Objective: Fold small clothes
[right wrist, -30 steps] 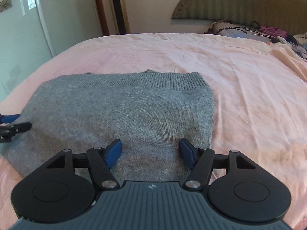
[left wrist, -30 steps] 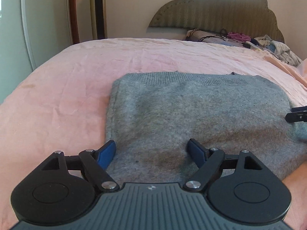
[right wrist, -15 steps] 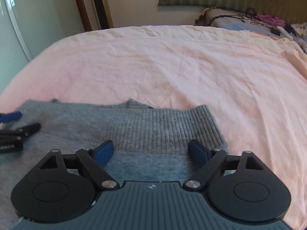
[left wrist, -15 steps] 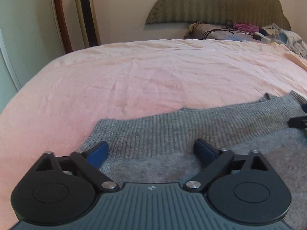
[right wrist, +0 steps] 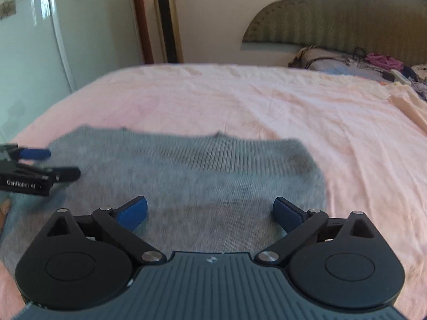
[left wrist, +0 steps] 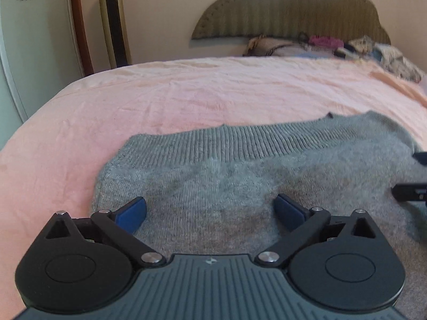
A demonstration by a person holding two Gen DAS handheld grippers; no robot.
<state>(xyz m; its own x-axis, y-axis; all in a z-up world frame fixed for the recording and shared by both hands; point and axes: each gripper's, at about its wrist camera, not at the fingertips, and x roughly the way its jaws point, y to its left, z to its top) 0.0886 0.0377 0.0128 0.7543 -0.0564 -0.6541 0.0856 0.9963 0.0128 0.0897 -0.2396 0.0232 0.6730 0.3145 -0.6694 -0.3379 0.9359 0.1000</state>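
A grey knit sweater (left wrist: 240, 181) lies folded flat on the pink bed sheet (left wrist: 213, 93), its ribbed band along the far edge. It also shows in the right wrist view (right wrist: 200, 181). My left gripper (left wrist: 210, 214) is open and empty over the sweater's left part. My right gripper (right wrist: 209, 213) is open and empty over its right part. The left gripper also shows at the left edge of the right wrist view (right wrist: 48, 165), and part of the right gripper shows at the right edge of the left wrist view.
The pink sheet (right wrist: 267, 101) stretches far beyond the sweater. A pile of clothes and cables (left wrist: 333, 46) lies at the headboard (left wrist: 293, 13). A gold tower fan (left wrist: 114, 21) and a pale wardrobe (right wrist: 40, 40) stand past the bed's left side.
Both grippers moved forward over the sweater toward its ribbed far edge half a second ago, then drew back a little. Both stayed open; the sweater lies as before.
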